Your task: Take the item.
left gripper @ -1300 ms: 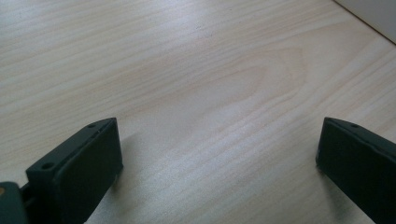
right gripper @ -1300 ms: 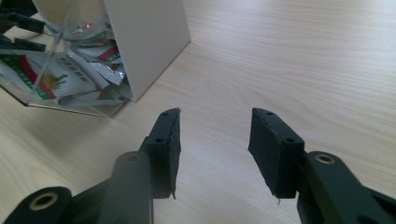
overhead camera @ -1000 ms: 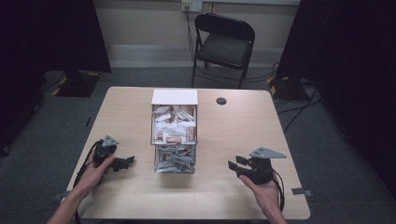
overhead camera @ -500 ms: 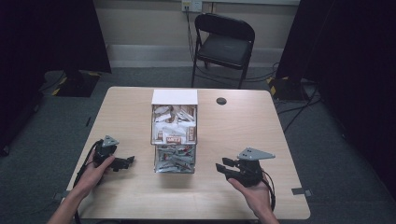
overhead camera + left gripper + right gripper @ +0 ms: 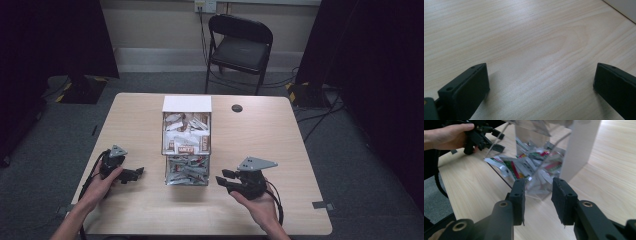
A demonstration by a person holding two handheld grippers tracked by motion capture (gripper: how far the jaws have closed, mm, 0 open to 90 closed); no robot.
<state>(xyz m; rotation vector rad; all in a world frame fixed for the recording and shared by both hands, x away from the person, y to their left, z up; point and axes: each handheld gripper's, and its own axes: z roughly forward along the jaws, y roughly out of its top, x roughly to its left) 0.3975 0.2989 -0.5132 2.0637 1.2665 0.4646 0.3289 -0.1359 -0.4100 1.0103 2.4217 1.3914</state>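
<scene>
Right gripper (image 5: 224,180) sits at the near right of the table (image 5: 280,140), held in the right hand (image 5: 257,202), pointing left toward the dispenser. Jaws parted with a moderate gap, nothing between them; in the right gripper view (image 5: 537,200) they hover just above the wood, aimed at the clear bin.

Left gripper (image 5: 136,173) is at the near left, left hand (image 5: 102,181) on it, pointing right at the dispenser. Left gripper view (image 5: 539,82): jaws spread wide, bare wood between them, nothing held.

Dispenser (image 5: 186,145) stands mid-table between the two grippers, apart from both. Clear bin at its near end is full of packets (image 5: 186,170); the white-walled upper section behind holds more. Right gripper view shows the packets (image 5: 534,163) piled against the clear front wall, white side wall to the right.

Small black disc (image 5: 237,108) on the far part of the table, right of the dispenser. Beyond the table: black folding chair (image 5: 240,47) against the wall.
</scene>
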